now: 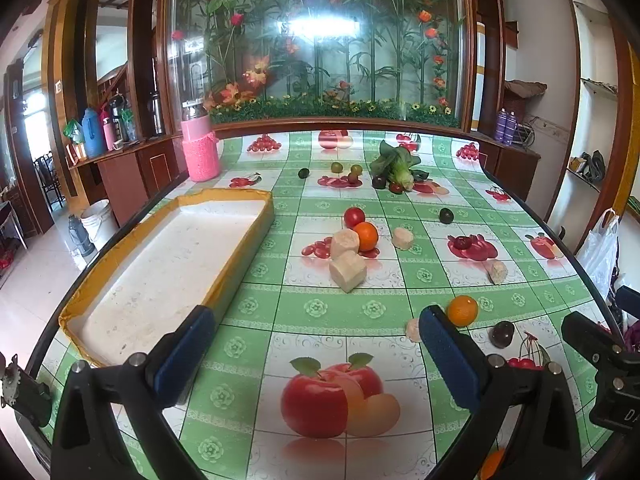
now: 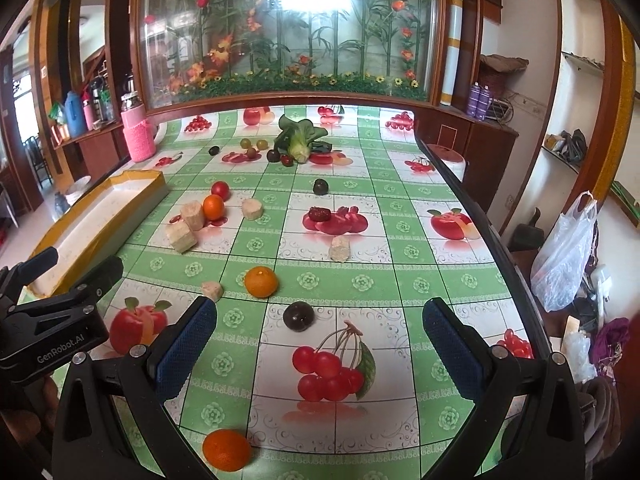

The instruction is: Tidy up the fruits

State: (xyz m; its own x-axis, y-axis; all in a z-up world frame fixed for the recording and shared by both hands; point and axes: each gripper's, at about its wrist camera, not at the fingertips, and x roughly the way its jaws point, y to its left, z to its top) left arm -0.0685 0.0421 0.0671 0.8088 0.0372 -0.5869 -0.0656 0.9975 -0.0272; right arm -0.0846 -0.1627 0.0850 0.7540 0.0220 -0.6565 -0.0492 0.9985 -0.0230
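Fruits lie scattered on a green-checked tablecloth. An orange (image 1: 462, 310) (image 2: 261, 281) and a dark plum (image 1: 503, 333) (image 2: 298, 316) sit near the front. Another orange (image 2: 226, 449) lies at the near edge between my right gripper's fingers. A tomato (image 1: 354, 217) (image 2: 220, 190) and a third orange (image 1: 366, 236) (image 2: 213, 207) sit mid-table among pale cut chunks (image 1: 347, 271) (image 2: 181, 236). My left gripper (image 1: 316, 340) is open and empty beside a white tray (image 1: 176, 264). My right gripper (image 2: 320, 330) is open and empty, above the table's front.
A leafy green vegetable (image 1: 396, 166) (image 2: 300, 138) and several small plums and grapes lie at the far end. A pink-wrapped jar (image 1: 200, 148) (image 2: 138, 136) stands at the far left. A plastic bag (image 2: 564, 256) hangs off the table's right side.
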